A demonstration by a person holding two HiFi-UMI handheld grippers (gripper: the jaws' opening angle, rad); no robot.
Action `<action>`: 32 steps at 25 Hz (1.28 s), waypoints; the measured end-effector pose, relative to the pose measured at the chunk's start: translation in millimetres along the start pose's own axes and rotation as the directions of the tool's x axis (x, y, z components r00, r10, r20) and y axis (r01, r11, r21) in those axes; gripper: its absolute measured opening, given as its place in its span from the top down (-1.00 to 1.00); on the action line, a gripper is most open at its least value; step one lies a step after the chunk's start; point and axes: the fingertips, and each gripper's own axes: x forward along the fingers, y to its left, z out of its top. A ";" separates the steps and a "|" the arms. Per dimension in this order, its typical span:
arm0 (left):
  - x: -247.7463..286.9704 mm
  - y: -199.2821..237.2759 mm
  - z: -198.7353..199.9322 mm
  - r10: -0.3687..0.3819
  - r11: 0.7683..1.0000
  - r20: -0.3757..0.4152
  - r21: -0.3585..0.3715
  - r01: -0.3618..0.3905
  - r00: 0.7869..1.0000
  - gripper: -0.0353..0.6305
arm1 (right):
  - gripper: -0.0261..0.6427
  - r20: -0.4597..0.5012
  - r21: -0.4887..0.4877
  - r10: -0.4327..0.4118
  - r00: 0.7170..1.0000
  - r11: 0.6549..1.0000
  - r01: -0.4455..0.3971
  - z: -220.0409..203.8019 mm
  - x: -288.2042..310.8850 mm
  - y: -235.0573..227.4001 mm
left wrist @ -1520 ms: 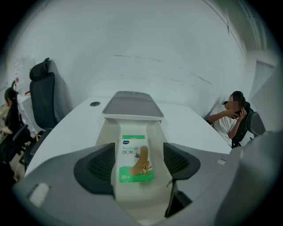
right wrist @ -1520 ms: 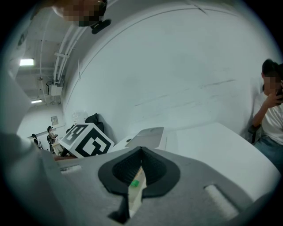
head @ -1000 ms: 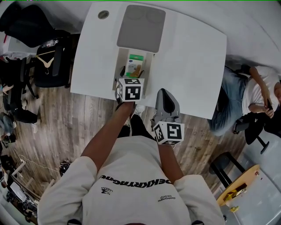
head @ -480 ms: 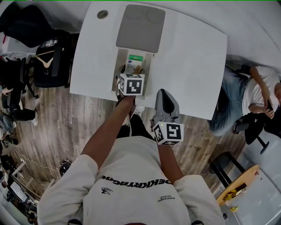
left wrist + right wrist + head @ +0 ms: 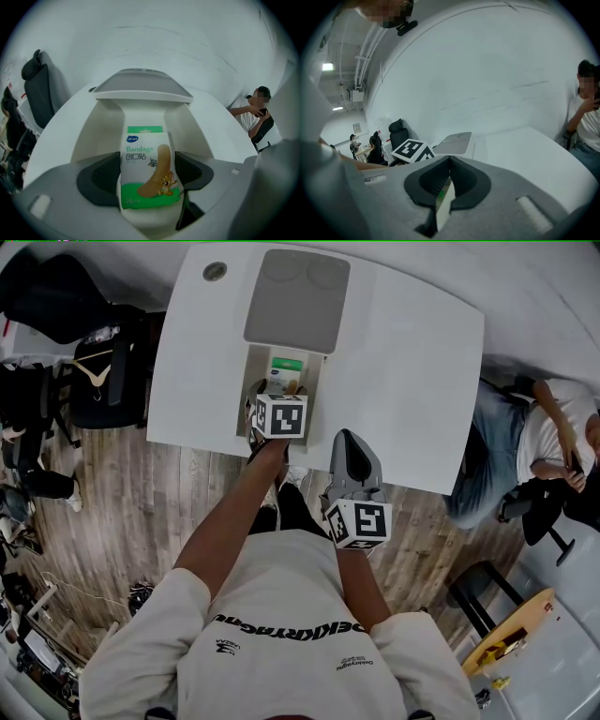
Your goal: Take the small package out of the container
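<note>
Since the small green-and-white bandage package stands upright inside the open white container, the left hand-held gripper clamps its side edges; the right hand-held gripper, parked aside, pinches a thin white-green item.

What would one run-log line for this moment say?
left gripper: fingers against both sides of bandage package, inside container | right gripper: shut on thin white item

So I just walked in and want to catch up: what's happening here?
A person works two handheld grippers at a white table. The left gripper has its jaws closed on a bandage package standing in the open container, not yet lifted out. The right gripper hangs by the table edge, jaws together on a thin white sliver.
</note>
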 end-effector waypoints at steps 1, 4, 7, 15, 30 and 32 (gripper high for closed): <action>1.2 -0.5 -0.6 0.001 1.000 -0.003 0.000 -0.001 1.000 -0.19 | 0.92 0.000 0.000 -0.001 1.000 1.000 0.001 0.3 -0.2 -1.0; 2.3 -0.2 -1.8 0.011 1.000 -0.007 0.003 -0.011 1.000 -0.19 | 0.92 0.000 0.003 -0.003 1.000 1.000 0.003 -0.2 -0.6 -2.0; 3.8 0.7 -2.1 0.021 1.000 -0.007 -0.009 -0.021 1.000 -0.19 | 0.92 -0.003 0.006 -0.004 1.000 1.000 0.004 -1.7 1.0 -1.7; 3.8 0.7 -1.7 0.031 0.999 -0.008 -0.011 -0.031 0.999 -0.20 | 0.92 -0.002 0.005 0.000 1.000 1.000 0.000 -1.6 0.7 1.5; -1.1 2.1 -0.1 0.020 1.000 0.013 -0.004 -0.020 1.000 -0.18 | 0.92 0.001 -0.004 0.008 1.000 1.000 -0.008 -3.0 -9.6 10.0; -3.6 3.4 -0.1 0.018 1.000 0.017 -0.003 -0.018 1.000 -0.18 | 0.92 0.002 -0.003 0.003 1.000 1.000 -0.003 -3.4 -11.6 8.9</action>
